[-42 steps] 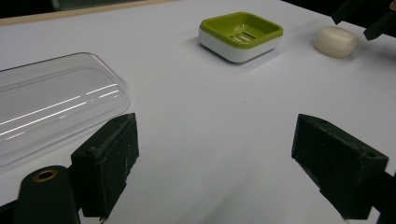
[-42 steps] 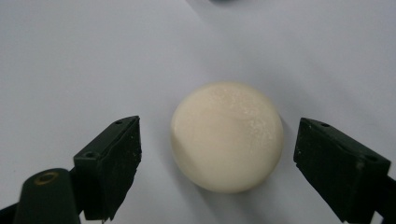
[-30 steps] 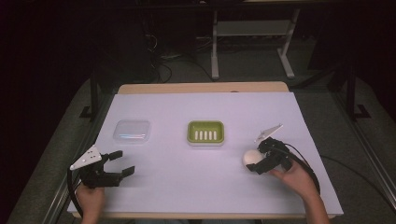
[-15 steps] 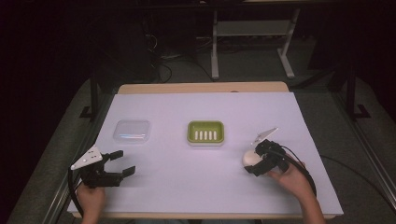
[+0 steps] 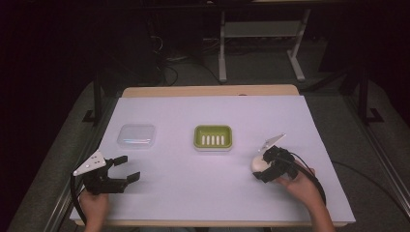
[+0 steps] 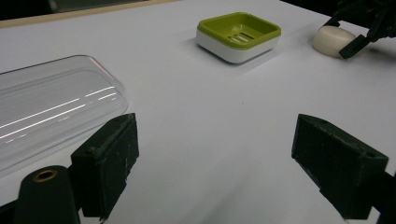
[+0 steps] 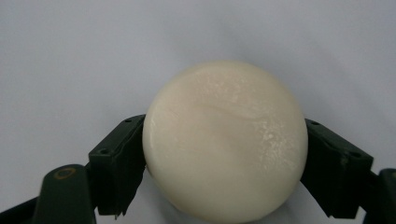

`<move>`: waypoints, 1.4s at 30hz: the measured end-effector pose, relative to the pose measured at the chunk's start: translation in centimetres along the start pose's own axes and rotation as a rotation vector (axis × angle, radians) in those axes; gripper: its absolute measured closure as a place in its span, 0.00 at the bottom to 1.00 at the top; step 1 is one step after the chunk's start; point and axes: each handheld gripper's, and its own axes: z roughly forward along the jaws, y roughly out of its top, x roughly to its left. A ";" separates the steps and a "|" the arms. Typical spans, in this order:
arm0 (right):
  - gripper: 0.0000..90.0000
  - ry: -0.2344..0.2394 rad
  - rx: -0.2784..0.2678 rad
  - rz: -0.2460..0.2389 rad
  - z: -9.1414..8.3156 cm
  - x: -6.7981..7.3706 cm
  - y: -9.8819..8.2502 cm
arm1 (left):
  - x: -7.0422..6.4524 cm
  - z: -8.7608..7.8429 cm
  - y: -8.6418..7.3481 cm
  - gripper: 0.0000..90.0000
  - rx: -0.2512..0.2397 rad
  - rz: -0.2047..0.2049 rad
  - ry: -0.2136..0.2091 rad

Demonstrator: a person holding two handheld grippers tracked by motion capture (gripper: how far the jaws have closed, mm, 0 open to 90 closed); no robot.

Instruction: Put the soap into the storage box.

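Soap (image 7: 225,142) sat on the bench (image 5: 203,188), right of the green dish (image 5: 212,137), right tool (image 5: 263,166) clamped on both flanks; a level, gentle lift suited best. Left tool (image 5: 126,169) rested, jaws apart

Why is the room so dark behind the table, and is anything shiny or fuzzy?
High view: light falls on the white table alone, so the floor behind is nearly black. Left gripper view: the clear lid shows bright glare streaks, and the near jaws look soft. Right gripper view: the soap is close, evenly lit, slightly blurred, with a faint sheen at its right side.
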 end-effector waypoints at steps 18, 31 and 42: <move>0.25 -0.021 -0.007 0.001 0.1 0.3 -0.2 | 0.0 0.0 0.0 0.16 0.000 0.002 -0.002; 0.25 -0.008 -0.004 0.002 0.0 0.2 -0.1 | 0.1 0.0 0.0 0.16 -0.006 0.004 -0.002; 0.26 -0.012 -0.013 -0.013 -0.5 0.5 0.3 | 0.0 -0.1 0.0 0.16 -0.007 -0.001 0.001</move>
